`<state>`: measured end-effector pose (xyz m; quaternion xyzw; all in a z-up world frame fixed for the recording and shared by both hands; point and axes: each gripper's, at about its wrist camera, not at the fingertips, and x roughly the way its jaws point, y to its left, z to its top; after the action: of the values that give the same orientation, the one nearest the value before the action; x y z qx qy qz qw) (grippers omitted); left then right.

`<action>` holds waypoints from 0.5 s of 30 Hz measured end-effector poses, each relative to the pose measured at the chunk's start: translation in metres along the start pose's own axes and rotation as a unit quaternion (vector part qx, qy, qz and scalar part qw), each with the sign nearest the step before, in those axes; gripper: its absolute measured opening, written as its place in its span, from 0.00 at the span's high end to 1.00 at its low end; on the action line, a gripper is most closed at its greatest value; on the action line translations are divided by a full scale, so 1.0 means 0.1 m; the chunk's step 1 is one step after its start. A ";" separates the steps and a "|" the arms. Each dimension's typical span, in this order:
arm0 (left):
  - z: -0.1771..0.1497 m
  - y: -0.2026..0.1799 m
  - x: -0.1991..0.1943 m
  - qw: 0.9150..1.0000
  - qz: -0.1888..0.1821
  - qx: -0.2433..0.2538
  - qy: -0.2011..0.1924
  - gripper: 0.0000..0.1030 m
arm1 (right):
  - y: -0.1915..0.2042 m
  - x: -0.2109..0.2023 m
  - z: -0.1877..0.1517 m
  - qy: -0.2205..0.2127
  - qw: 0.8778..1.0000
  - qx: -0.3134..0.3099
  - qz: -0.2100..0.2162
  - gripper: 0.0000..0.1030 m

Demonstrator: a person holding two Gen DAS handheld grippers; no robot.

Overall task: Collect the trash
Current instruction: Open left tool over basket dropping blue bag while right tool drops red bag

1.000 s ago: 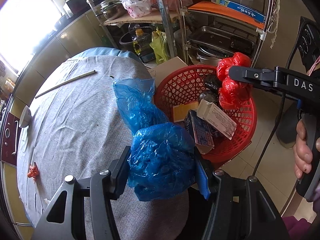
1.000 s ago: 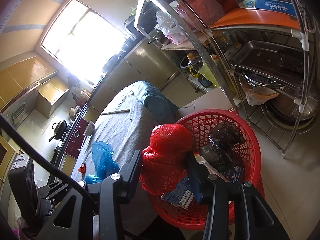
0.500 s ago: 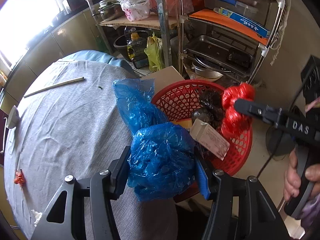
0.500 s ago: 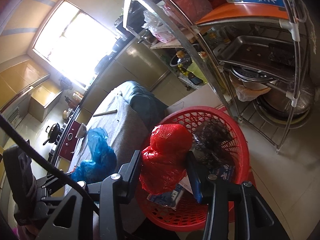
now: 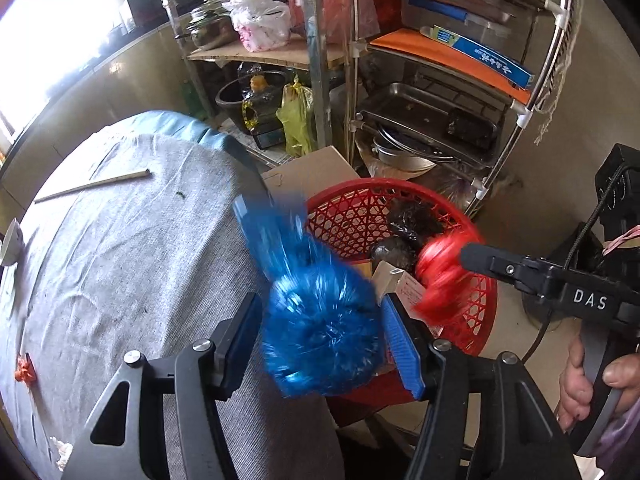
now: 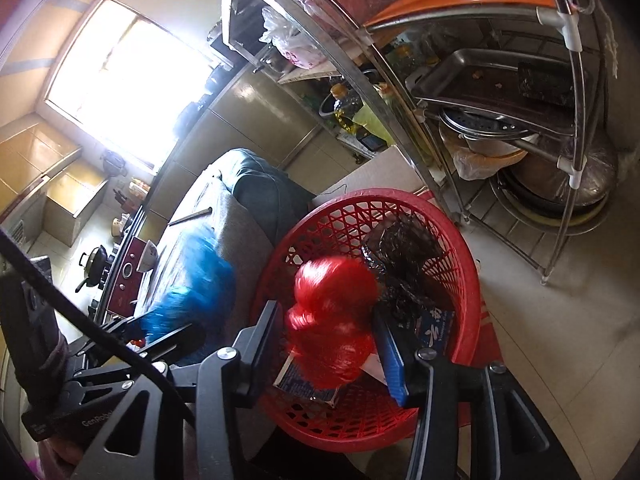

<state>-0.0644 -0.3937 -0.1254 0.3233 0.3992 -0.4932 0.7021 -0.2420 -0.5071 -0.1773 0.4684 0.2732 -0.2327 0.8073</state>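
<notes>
The blue bag (image 5: 320,332) sits between the fingers of the left gripper (image 5: 322,338), a motion-blurred bundle with its tail streaming toward 11 o'clock, over the edge of the grey-clothed table (image 5: 120,248). The jaws are opening; whether the pads have left the plastic I cannot tell. The red bag (image 6: 332,320), also blurred, sits between the fingers of the right gripper (image 6: 330,350), whose jaws are opening, directly above the red basket (image 6: 460,280) holding black bags and cartons.
</notes>
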 end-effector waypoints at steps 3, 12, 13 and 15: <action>-0.02 0.07 -0.03 1.000 0.000 -0.011 -0.001 0.39 | 0.02 0.00 0.00 0.000 1.000 -0.001 -0.001 0.50; -0.22 0.34 -0.16 0.999 0.021 -0.041 -0.003 0.39 | 0.20 0.04 -0.03 0.006 1.000 -0.023 0.001 0.50; -0.26 0.39 -0.18 0.999 0.030 -0.045 -0.003 0.39 | 0.23 0.04 -0.04 0.007 1.000 -0.025 0.001 0.50; -0.31 0.45 -0.22 0.998 0.043 -0.050 -0.004 0.39 | 0.28 0.06 -0.05 0.008 1.000 -0.030 0.002 0.50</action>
<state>-0.0332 -0.3441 -0.1180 0.3023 0.4062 -0.4436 0.7395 -0.2209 -0.4903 -0.1652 0.4461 0.2861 -0.2192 0.8192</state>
